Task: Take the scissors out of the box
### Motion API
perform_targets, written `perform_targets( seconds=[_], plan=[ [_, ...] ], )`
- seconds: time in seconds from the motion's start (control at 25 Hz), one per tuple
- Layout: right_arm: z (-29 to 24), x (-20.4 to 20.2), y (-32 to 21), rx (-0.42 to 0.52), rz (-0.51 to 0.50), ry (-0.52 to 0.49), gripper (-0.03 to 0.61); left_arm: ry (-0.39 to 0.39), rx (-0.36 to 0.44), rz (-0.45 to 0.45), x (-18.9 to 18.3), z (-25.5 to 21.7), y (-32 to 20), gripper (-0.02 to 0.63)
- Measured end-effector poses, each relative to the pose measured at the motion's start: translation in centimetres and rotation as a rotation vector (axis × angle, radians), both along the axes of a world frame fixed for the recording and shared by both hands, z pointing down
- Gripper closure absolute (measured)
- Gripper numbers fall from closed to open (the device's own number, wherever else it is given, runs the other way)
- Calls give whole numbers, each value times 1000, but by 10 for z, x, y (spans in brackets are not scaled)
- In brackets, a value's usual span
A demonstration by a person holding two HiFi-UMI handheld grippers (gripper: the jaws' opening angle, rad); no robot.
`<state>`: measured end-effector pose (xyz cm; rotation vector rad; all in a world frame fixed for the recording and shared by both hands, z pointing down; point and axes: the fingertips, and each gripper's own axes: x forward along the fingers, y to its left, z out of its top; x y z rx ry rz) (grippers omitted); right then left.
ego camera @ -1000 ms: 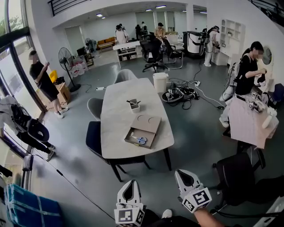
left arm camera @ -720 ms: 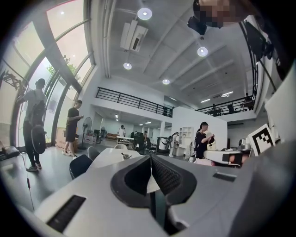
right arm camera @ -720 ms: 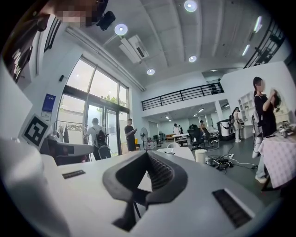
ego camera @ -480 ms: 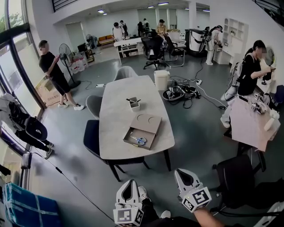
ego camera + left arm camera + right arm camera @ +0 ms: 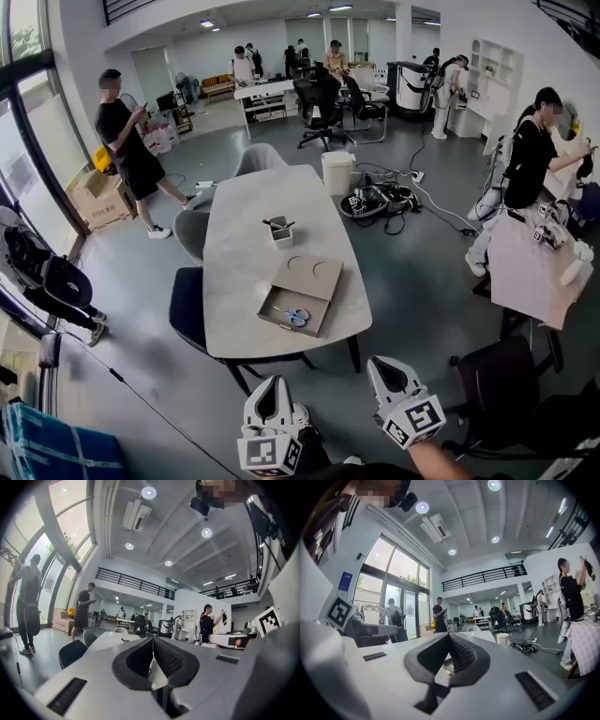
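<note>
Pale table [image 5: 239,253], mid-room: open flat cardboard box [image 5: 314,274] near its front end, blue-handled scissors [image 5: 294,317] lying inside; small holder [image 5: 280,231] farther back, apart from the box. Dark chair [image 5: 187,305] at the table's left side; white bin [image 5: 337,173] beyond its far end. Bottom edge: left gripper [image 5: 273,384] and right gripper [image 5: 382,366], over the floor, well short of the table, jaws of each together in a point.

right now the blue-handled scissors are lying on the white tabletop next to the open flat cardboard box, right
Not quite. The blue-handled scissors lie inside the open flat cardboard box, not next to it on the white tabletop. The head view shows this.
</note>
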<state>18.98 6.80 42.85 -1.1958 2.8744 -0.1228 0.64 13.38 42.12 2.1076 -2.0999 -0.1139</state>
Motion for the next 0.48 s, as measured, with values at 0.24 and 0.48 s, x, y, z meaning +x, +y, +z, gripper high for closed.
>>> perform_targets(
  seconds=[0.24, 0.48],
  plan=[
    [4, -29, -47, -11, -9, 8, 583, 4, -8, -1, -28, 2, -49, 597],
    [3, -57, -90, -18, -12, 16, 583, 5, -12, 0, -57, 0, -93, 597]
  ],
)
